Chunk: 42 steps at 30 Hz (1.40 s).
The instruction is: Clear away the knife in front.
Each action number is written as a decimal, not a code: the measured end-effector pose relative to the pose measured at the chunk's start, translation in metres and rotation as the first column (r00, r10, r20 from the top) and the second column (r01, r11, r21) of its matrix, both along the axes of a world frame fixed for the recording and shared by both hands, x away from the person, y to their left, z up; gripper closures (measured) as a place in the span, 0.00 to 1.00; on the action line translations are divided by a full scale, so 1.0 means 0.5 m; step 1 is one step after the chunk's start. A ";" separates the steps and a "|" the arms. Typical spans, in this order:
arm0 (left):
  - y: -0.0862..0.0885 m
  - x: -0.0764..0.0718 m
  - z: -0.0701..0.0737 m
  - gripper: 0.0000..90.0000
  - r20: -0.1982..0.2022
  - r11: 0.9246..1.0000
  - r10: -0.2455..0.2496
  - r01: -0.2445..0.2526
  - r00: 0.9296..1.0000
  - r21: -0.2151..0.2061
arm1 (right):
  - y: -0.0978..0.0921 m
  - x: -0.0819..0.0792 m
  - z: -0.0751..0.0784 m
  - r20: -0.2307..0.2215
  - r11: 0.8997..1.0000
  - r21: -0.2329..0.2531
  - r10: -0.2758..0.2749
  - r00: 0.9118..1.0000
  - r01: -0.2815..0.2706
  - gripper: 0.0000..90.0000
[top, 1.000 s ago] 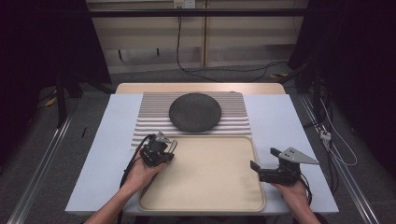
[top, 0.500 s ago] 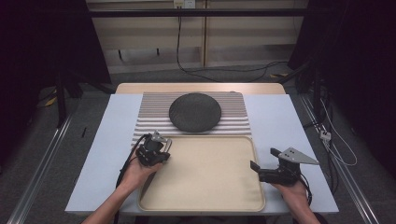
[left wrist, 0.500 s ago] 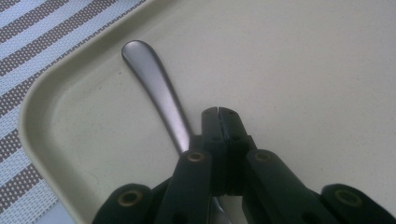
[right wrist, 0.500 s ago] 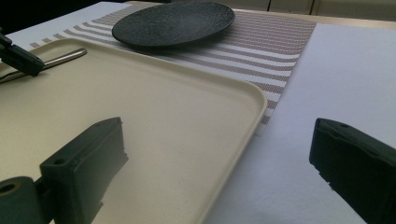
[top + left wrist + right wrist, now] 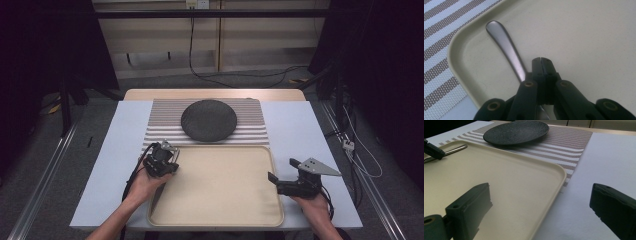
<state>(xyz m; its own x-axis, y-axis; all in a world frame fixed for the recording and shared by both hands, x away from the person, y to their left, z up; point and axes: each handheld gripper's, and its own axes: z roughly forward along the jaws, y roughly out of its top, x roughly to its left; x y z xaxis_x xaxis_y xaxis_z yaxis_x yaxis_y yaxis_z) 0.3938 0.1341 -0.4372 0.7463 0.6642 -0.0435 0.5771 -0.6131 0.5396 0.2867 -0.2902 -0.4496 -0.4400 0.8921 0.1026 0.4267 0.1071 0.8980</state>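
1. The left gripper [image 5: 540, 60] is nearest to the work. In the left gripper view its two black jaws are pressed together at the tips, and a piece of metal cutlery [image 5: 506, 47] passes under them. It looks clamped on the cutlery's lower part, but the contact itself is hidden by the jaws.
2. The visible handle end of the cutlery runs up and to the left from the jaws, toward the rounded corner of the beige tray [image 5: 456, 47]. So its long axis is slanted against the jaw line, not along it. Which kind of cutlery it is, I cannot tell.
3. In the high view the left gripper [image 5: 162, 161] sits over the far left corner of the tray [image 5: 220, 220], so the cutlery lies inside the tray there, near the rim.
4. The right gripper [image 5: 280, 182] waits at the tray's right edge, well apart from the cutlery. Its jaws stand wide open and hold nothing. The left hand is clearly the nearer one.
5. Farther away, the dark plate [image 5: 208, 119] rests on the striped mat [image 5: 250, 112], beyond the tray.
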 end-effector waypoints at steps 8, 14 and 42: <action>0.018 -0.004 0.000 1.00 0.003 1.000 0.011 -0.011 1.000 0.000 | 0.001 0.001 0.000 -0.001 1.000 0.000 -0.002 1.000 0.002 0.04; 0.027 -0.006 -0.001 1.00 0.005 1.000 0.014 -0.014 1.000 -0.007 | 0.002 0.001 0.000 0.000 1.000 0.000 -0.002 1.000 0.002 0.04; 0.046 -0.022 0.023 0.75 0.133 0.988 0.057 -0.037 0.989 -0.148 | 0.004 0.004 -0.001 -0.001 1.000 0.000 0.002 1.000 -0.002 0.04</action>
<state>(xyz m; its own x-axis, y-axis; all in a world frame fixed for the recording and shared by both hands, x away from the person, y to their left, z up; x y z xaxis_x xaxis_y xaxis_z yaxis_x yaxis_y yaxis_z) 0.3829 0.1573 -0.4259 0.7200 0.6927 -0.0419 0.5182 -0.4966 0.6963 0.2887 -0.2883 -0.4502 -0.4415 0.8913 0.1028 0.4275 0.1082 0.8975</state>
